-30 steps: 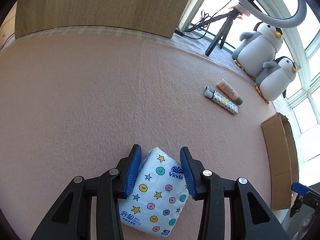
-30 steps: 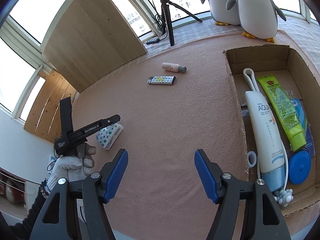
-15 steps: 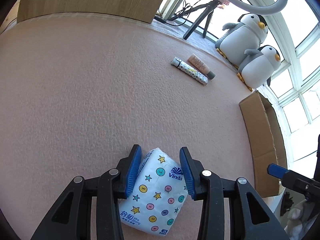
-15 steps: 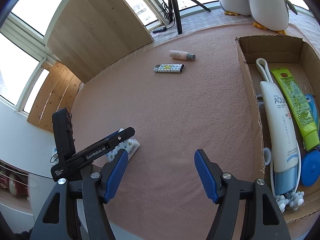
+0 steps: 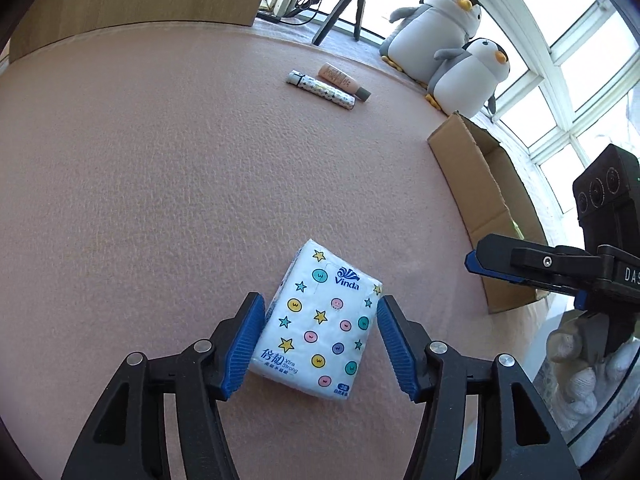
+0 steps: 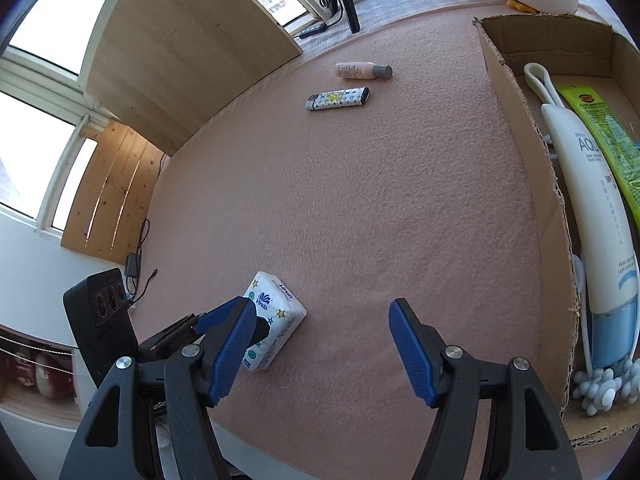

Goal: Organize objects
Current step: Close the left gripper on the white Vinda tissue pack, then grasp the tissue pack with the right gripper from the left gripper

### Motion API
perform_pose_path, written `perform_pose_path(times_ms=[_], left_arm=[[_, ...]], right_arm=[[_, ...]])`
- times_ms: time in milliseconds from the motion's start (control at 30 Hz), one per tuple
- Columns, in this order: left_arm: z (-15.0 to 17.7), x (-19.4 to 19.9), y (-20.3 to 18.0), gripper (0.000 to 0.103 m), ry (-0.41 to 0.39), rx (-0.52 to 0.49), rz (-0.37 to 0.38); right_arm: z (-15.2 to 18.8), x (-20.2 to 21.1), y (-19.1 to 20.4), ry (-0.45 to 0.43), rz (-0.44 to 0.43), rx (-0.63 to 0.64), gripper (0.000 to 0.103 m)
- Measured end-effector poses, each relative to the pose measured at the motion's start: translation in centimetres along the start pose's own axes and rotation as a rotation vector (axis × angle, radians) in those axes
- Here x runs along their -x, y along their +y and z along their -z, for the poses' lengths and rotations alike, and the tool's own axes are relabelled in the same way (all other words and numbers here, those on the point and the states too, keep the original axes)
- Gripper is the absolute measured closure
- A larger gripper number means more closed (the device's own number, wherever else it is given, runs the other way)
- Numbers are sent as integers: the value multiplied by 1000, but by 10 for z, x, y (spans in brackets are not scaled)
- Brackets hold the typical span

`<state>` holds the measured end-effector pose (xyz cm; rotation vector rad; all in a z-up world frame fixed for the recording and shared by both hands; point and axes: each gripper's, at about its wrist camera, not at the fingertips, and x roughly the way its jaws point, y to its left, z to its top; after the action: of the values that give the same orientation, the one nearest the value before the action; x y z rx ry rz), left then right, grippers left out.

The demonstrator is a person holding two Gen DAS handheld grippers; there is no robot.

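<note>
A white tissue pack printed with stars and coloured dots lies flat on the pink felt table. My left gripper is open around it, with a narrow gap between each blue pad and the pack's sides. The right wrist view shows the same pack at lower left, with the left gripper's fingers beside it. My right gripper is open and holds nothing, hovering over bare felt left of the cardboard box. A patterned lighter-shaped case and a small pink bottle lie far back.
The box holds a white sunscreen tube, a green tube and a knobbed massager. Two plush penguins and a tripod stand behind the table. A wooden board leans at the back left. A gloved hand holds the right gripper.
My left gripper has swung right toward the box with the tissue pack. Its jaws have widened off the pack, which now rests on the felt. The right gripper stays open.
</note>
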<state>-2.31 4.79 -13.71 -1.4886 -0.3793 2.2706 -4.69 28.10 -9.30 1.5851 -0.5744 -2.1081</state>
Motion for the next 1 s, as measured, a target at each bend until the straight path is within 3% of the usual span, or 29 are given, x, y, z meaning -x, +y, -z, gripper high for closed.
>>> perform_pose_path(times_ms=[167, 400, 667, 1000], left_arm=[[13, 1, -7, 42, 30, -5, 62], [21, -3, -21, 43, 51, -50, 61], [14, -4, -18, 60, 50, -48, 67], [-29, 0, -55, 59, -10, -139, 82]], right_arm=[[9, -12, 8, 32, -25, 0, 38], [14, -38, 23, 101, -44, 42, 38], [16, -61, 26, 153, -61, 32, 55], [-11, -23, 23, 49, -50, 29, 55]])
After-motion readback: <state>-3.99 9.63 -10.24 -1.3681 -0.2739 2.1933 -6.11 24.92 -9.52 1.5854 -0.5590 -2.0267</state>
